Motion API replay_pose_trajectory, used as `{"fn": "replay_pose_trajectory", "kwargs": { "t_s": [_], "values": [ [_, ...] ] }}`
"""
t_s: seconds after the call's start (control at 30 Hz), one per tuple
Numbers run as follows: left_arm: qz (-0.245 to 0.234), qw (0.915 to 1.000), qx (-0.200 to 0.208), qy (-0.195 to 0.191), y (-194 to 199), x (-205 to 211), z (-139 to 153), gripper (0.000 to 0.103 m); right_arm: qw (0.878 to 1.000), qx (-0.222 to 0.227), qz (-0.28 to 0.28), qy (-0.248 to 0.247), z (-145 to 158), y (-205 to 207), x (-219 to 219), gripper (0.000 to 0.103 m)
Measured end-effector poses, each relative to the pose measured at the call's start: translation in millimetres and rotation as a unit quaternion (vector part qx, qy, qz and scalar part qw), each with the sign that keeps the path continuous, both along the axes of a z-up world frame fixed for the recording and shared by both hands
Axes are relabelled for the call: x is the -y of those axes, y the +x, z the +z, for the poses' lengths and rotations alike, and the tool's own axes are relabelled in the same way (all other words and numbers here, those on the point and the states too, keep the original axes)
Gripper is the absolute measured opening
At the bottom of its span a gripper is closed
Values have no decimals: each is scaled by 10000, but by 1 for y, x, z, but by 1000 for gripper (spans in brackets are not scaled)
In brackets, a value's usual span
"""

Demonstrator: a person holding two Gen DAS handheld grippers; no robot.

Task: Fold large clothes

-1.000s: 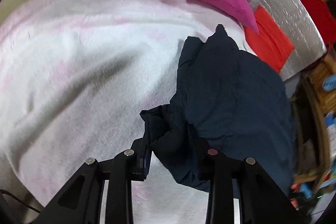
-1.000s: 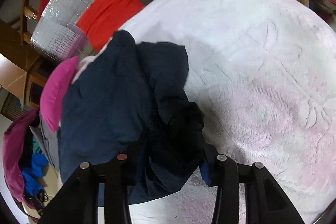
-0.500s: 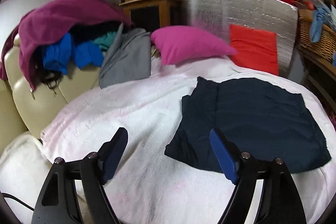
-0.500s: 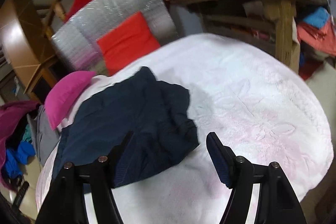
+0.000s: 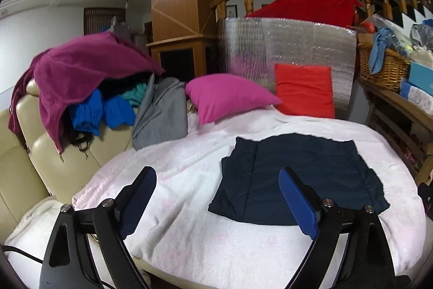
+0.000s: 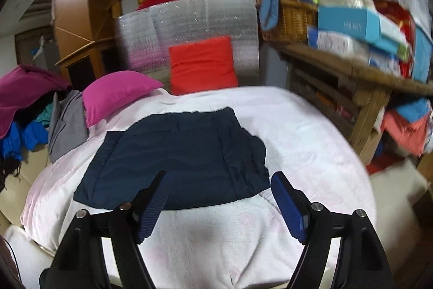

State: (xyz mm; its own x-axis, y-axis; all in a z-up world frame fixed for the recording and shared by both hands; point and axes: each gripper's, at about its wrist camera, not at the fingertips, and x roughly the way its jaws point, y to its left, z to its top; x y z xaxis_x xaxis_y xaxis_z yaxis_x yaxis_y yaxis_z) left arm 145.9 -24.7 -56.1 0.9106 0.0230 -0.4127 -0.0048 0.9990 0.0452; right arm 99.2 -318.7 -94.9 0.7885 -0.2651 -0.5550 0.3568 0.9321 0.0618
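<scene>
The left hand-held gripper (image 5: pixel 217 197) is hanging above the near edge of the white blanket (image 5: pixel 189 175), its blue-padded fingers (image 5: pixel 296 201) spread wide with nothing between them. The right hand-held gripper (image 6: pixel 219 201) is likewise standing released and empty, its fingers (image 6: pixel 286 203) parted over the near edge of the same blanket (image 6: pixel 297 142).

The navy garment (image 5: pixel 295 178) is lying folded into a rough rectangle on the blanket, toward the right side in the left wrist view, apart from both sets of fingers. In the right wrist view the garment (image 6: pixel 178 156) is sitting just beyond the fingertips, with a rumpled lobe bulging out at its right edge and a long seam running along it.

Behind the garment a magenta pillow (image 5: pixel 230 96) is resting at the far edge of the blanket, and a red cushion (image 5: pixel 304 90) is leaning against a silver foil panel (image 5: pixel 286 45). To the left a grey garment (image 5: pixel 162 113) is draping over a cream sofa (image 5: pixel 29 159), beside a heap topped by a purple garment (image 5: pixel 86 64). A wicker basket (image 5: pixel 384 64) is sitting on a wooden shelf (image 6: pixel 351 64) on the right.
</scene>
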Motion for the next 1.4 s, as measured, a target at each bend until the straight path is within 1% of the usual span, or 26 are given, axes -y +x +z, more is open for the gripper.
{"fn": "replay_pose_trajectory", "kwargs": {
  "t_s": [0.2,0.3,0.53,0.7,0.9,1.07,1.17,1.4],
  "values": [
    [-209,9995,228,60,-34,8,28,96,9991,137,118,-393,34,-35,-23,85],
    [-220,9991,341,115,-46,10,40,97,9988,197,94,-430,45,-45,-25,86],
    [-244,9984,496,106,-66,15,63,98,9982,437,48,-408,68,-72,-29,87],
    [-236,9973,651,231,-77,20,72,100,9980,506,66,-378,74,-81,-29,88],
    [-306,9959,812,261,-92,25,83,102,9978,564,102,-330,77,-89,-31,88],
    [-380,9957,818,211,-98,27,89,103,9978,580,163,-280,79,-93,-31,89],
    [-381,9954,843,232,-101,29,91,103,9976,557,216,-344,79,-94,-34,89],
    [-354,9953,858,265,-103,30,90,103,9978,571,198,-286,78,-95,-33,89]
  ]
}}
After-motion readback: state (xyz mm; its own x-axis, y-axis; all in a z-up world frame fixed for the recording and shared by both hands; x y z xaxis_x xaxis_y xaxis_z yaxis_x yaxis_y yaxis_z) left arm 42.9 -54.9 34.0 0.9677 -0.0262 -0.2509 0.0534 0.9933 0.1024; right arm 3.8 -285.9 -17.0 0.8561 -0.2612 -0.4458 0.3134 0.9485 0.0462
